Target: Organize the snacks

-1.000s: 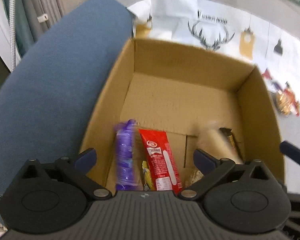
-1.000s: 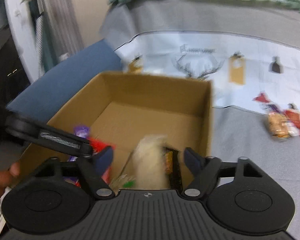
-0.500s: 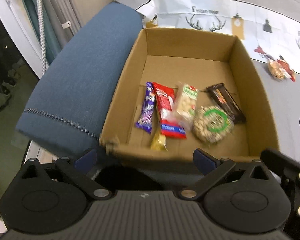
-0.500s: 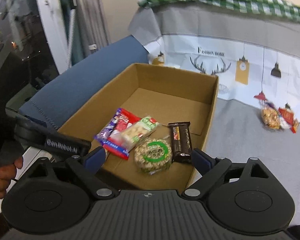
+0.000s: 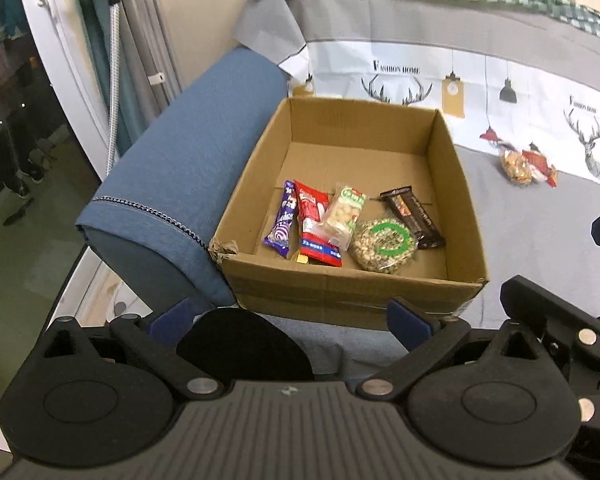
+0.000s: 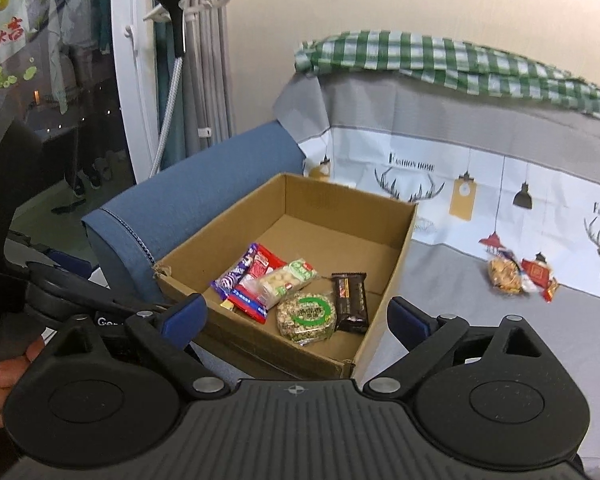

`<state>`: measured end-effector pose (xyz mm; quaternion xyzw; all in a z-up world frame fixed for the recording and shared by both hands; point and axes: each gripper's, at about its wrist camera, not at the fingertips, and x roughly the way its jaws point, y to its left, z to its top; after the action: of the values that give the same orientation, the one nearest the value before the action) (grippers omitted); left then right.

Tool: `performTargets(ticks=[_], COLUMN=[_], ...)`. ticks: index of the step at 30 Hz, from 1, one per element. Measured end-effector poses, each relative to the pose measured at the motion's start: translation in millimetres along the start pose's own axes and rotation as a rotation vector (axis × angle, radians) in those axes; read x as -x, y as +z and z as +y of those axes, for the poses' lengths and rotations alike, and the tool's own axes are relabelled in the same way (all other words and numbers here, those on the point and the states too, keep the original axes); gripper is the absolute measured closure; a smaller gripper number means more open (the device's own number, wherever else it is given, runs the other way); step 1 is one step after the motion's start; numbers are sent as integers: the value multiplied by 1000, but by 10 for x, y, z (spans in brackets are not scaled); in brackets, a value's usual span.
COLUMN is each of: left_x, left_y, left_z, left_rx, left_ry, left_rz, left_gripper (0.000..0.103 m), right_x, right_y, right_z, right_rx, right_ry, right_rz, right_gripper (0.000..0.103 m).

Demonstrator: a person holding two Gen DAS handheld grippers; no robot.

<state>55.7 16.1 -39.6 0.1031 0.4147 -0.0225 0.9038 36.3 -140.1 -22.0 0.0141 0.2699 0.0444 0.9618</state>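
Snacks left to sort — a small heap of orange and red wrapped packets (image 6: 518,276) — lie on the grey bed, right of the brown cardboard box (image 6: 392,280), nearer the right gripper (image 6: 296,314), jaws opening, empty; left gripper (image 5: 290,316) wide, empty.

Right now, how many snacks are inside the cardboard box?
6, near the front of the box: purple bar, red packet, small yellow piece half hidden beneath it, pale green-labelled packet, round nut cake, dark brown bar.
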Motion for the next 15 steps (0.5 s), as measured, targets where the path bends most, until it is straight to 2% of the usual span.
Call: performTargets(ticks=[7,15], left_x=[226,333], left_y=[-58,-90], left_z=[-93,-111], left_rx=[-34,-39], left_ry=[-15,-10], left_rz=[-40,-57], left_gripper=[0,0], right_x=[315,453], right_y=[-49,-86], right_z=[-35,-38], right_rx=[-14,-21], right_ry=[-22,-25], right_rz=[-66,-97], right_gripper=[3,1])
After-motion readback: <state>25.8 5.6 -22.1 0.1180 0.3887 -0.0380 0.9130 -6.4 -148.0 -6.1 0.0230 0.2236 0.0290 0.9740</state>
